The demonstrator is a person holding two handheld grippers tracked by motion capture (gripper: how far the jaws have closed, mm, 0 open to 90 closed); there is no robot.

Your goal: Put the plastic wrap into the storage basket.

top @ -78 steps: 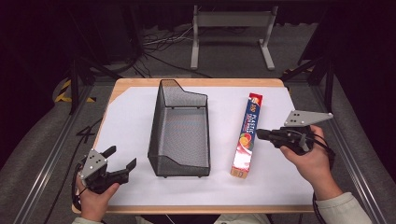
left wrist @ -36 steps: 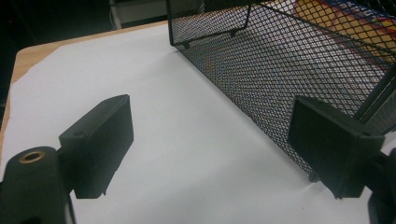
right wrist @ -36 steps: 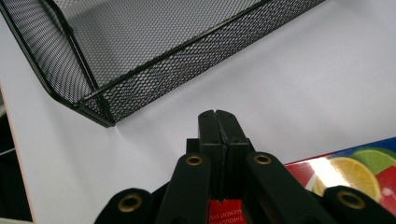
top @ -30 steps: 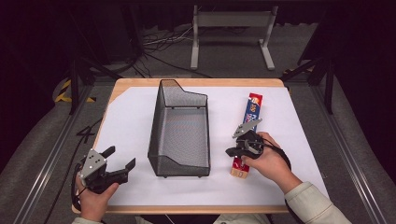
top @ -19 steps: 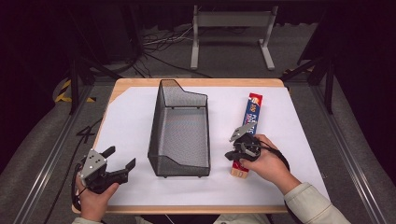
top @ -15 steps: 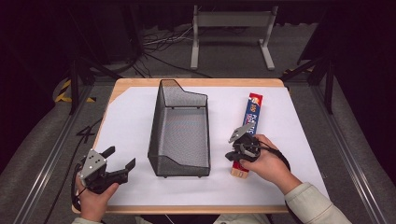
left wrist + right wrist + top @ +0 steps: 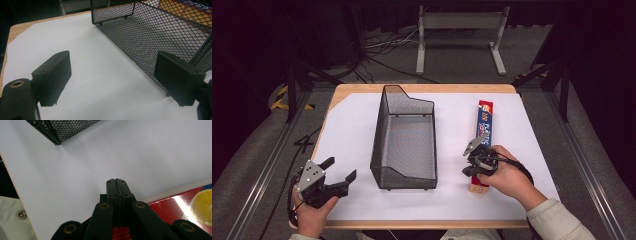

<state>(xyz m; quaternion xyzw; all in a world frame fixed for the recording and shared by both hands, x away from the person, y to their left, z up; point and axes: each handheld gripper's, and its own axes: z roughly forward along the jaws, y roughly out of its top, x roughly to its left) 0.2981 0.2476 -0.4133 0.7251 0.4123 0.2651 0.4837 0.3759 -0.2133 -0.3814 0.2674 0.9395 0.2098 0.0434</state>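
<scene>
The table (image 7: pixel 362 125) holds an empty mesh basket (image 7: pixel 404 140) at its middle; right of it the long foil box (image 7: pixel 482 127) lies flat, its long axis running near to far — not yet lifted, so nearly everything is left. My right fingers (image 7: pixel 117 185) are pressed shut over its near end, holding nothing; my left fingers (image 7: pixel 112 77) stand open, idle near-left.

High view overhead, facing forward; gripper views close, low; all share mesh basket (image 7: pixel 404 137).
</scene>
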